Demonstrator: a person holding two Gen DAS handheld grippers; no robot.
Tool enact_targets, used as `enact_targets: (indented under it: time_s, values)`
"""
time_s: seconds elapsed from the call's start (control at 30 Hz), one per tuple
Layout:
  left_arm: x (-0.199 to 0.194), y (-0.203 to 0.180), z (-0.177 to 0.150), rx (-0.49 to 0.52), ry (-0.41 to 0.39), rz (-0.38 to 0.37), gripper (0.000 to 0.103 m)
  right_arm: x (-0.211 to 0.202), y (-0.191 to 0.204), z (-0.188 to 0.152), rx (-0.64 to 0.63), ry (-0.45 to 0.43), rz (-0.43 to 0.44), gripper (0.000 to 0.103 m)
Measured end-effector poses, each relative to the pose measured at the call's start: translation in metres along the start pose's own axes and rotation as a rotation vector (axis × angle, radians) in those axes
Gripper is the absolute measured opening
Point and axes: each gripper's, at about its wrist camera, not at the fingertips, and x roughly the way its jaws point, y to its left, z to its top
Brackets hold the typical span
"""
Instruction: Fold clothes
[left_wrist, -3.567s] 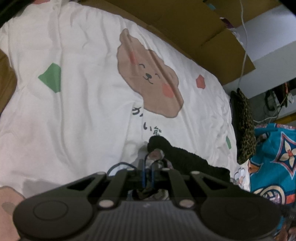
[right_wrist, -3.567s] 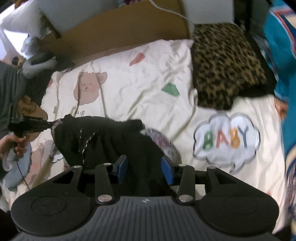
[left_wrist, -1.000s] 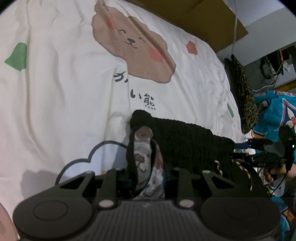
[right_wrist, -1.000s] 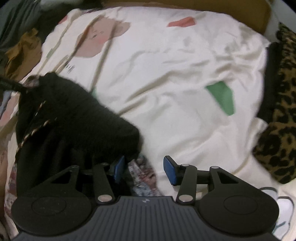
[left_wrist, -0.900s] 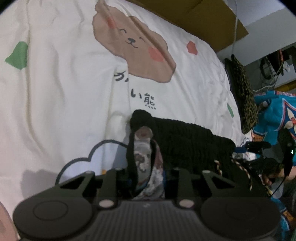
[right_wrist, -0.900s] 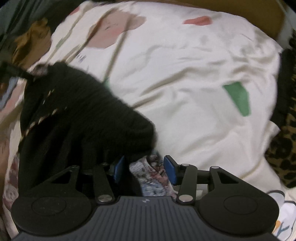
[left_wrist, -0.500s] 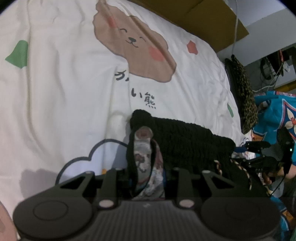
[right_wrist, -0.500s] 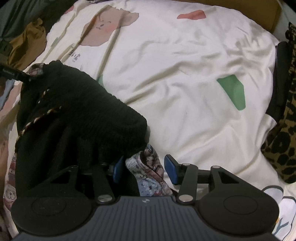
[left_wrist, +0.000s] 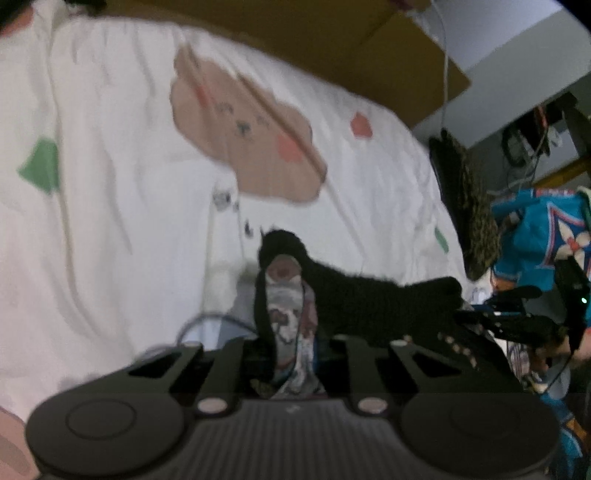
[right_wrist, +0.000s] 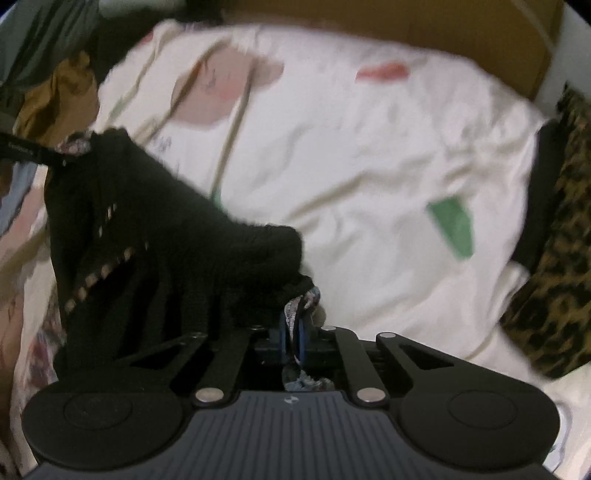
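**Both grippers pinch the black shorts and lift them**

Half a second ago the right gripper's blue pads stood apart with the patterned cloth between them; now they are pressed together on it. Both views have also gone blurry, and the black cloth hangs a little higher off the bed than before.

The left wrist view shows the right gripper (left_wrist: 476, 315) from the side, at the far end of the black shorts (left_wrist: 369, 306), with a person's hand (left_wrist: 576, 347) behind it. It also shows the bear print (left_wrist: 251, 147) on the white bedsheet (left_wrist: 110, 221). The right wrist view shows things the other does not: a pile of dark and brown clothes (right_wrist: 55, 92) at the top left, and the tip of the left gripper (right_wrist: 55, 158) reaching in from the left edge. A leopard-print cushion (right_wrist: 554, 258) lies at the right edge of the bed.

The left gripper's jaws are closing, and the waistband corner with its patterned lining (left_wrist: 291, 332) is pinched between them. The right gripper's jaws are squeezed tight on the other corner.

The shorts hang stretched between the two grippers, above the bedsheet. Their long side, the waistband, runs from one gripper straight across to the other.
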Motion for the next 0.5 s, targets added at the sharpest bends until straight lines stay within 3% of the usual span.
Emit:
enact_targets:
  time_s: [0.27,0.5]
  values:
    - [-0.016,-0.006,0.038,0.052,-0.084,0.057,0.012,-0.014,0.007,0.050,-0.056,-0.119,-0.124,0.004]
    - [-0.027,0.005,0.094,0.066,-0.175,0.114,0.012,-0.007,0.005,0.106,-0.059,-0.191,-0.214,0.003]
